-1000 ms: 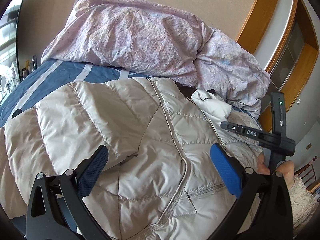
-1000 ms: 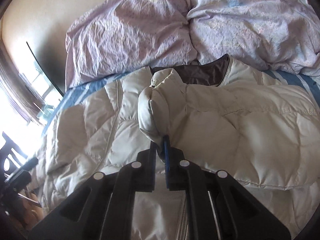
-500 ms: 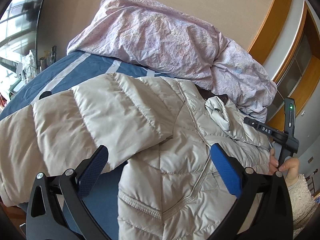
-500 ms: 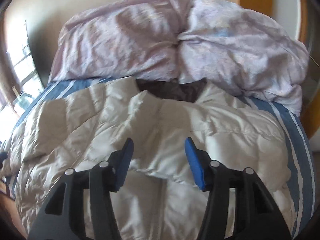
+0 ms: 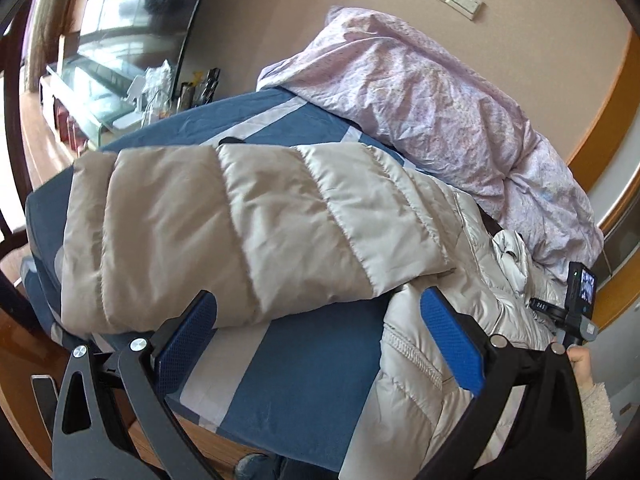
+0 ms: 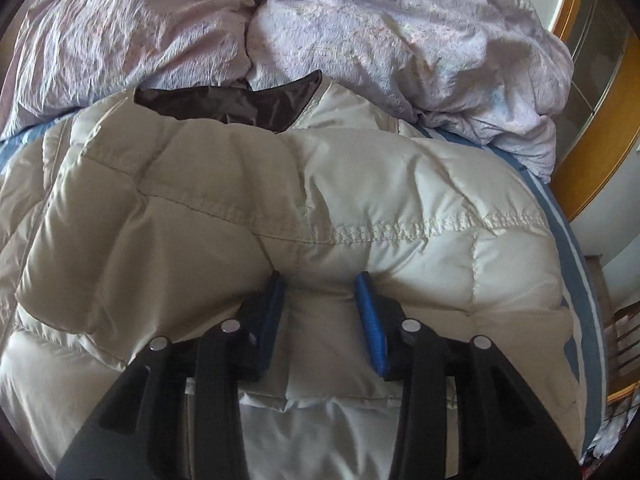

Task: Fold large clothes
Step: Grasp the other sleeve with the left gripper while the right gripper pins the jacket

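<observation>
The beige down jacket point(image 6: 280, 208) lies spread on the bed point(image 5: 304, 392), with its collar toward the crumpled lilac duvet point(image 6: 400, 40), so that its whole shape is flat and ready for folding. One sleeve point(image 5: 224, 232) stretches out sideways over the blue sheet, and the left claw point(image 5: 316, 348) hangs above the sheet just beside it, its jaws wide apart and holding nothing; I think it is placed there to take this sleeve and bring it across the body. The right claw point(image 6: 320, 320) presses down into a puffy fold of the jacket, and its jaws are closing with the fabric bulging between them, probably to gather the thick padding.
</observation>
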